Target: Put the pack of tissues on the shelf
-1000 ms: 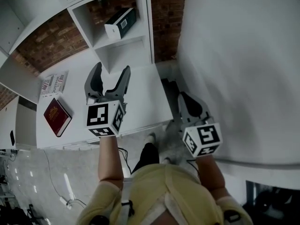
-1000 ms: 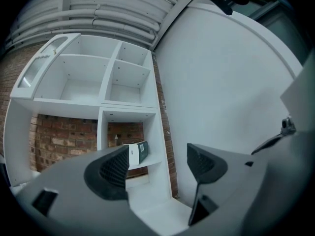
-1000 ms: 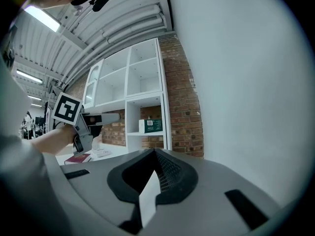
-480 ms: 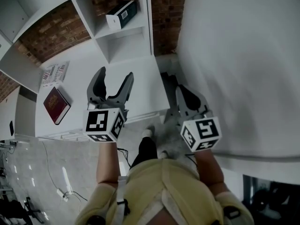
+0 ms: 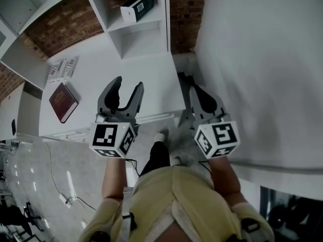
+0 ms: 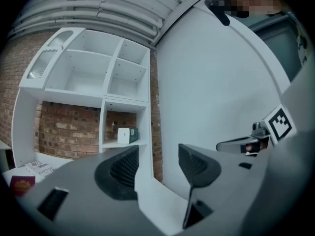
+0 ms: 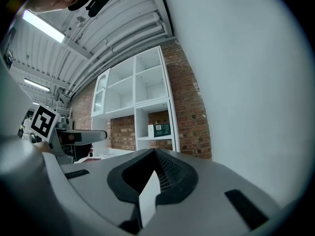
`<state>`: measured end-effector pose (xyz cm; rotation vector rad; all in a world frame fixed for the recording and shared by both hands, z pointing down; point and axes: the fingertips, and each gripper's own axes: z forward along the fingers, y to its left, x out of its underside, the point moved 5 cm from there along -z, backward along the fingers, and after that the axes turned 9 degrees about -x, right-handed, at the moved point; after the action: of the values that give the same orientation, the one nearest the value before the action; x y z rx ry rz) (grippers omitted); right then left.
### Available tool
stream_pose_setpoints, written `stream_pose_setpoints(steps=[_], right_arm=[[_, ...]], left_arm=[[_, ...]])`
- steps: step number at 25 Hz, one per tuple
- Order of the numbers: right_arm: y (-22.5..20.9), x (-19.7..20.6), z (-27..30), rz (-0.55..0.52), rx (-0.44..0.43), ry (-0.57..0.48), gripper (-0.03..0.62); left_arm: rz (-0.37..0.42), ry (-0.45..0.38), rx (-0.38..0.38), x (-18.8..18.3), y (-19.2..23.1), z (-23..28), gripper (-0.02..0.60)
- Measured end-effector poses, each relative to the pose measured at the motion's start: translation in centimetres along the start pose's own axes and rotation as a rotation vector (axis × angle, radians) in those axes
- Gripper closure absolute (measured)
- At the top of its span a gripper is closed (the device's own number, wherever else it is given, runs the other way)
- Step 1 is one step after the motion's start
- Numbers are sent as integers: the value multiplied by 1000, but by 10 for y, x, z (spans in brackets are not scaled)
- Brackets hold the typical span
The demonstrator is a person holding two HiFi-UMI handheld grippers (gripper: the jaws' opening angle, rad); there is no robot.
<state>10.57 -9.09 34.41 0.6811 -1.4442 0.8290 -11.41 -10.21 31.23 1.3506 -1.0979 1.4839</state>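
The pack of tissues (image 5: 137,6), a dark green and white box, lies in a compartment of the white shelf unit (image 5: 162,14) at the far end of the desk. It also shows small in the left gripper view as the pack (image 6: 127,134) and in the right gripper view as the pack (image 7: 160,130). My left gripper (image 5: 127,87) hovers over the desk's near edge, far from the pack; its jaws are closing with nothing between them. My right gripper (image 5: 193,89) hangs beside the desk's right end with its jaws together and empty.
A red book (image 5: 62,101) and a printed booklet (image 5: 62,68) lie on the left of the white desk (image 5: 101,69). A white wall (image 5: 262,59) rises close on the right. Brick backs the shelf. Cables (image 5: 65,198) trail on the floor below.
Both grippers have drawn back from the shelf toward the desk's near edge. The left jaws stand narrower than before. The pack stays in its compartment.
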Motion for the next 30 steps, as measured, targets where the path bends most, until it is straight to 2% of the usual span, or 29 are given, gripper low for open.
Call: stream_pose_setpoints(steps=[7, 12, 20, 24, 30], right_arm=[[15, 0, 1, -17, -29, -6, 592], [24, -1, 2, -34, -57, -13, 592], [37, 6, -4, -36, -81, -9, 592], [39, 5, -7, -34, -81, -14, 592], [43, 2, -10, -43, -95, -20, 592]], left_arm=[[22, 32, -22, 10, 4, -18, 428], [-4, 38, -40, 16, 7, -31, 497], [-45, 85, -78, 36, 16, -55, 536], [-46, 97, -98, 38, 18, -63, 560], [-55, 93, -118, 36, 20, -72, 565]])
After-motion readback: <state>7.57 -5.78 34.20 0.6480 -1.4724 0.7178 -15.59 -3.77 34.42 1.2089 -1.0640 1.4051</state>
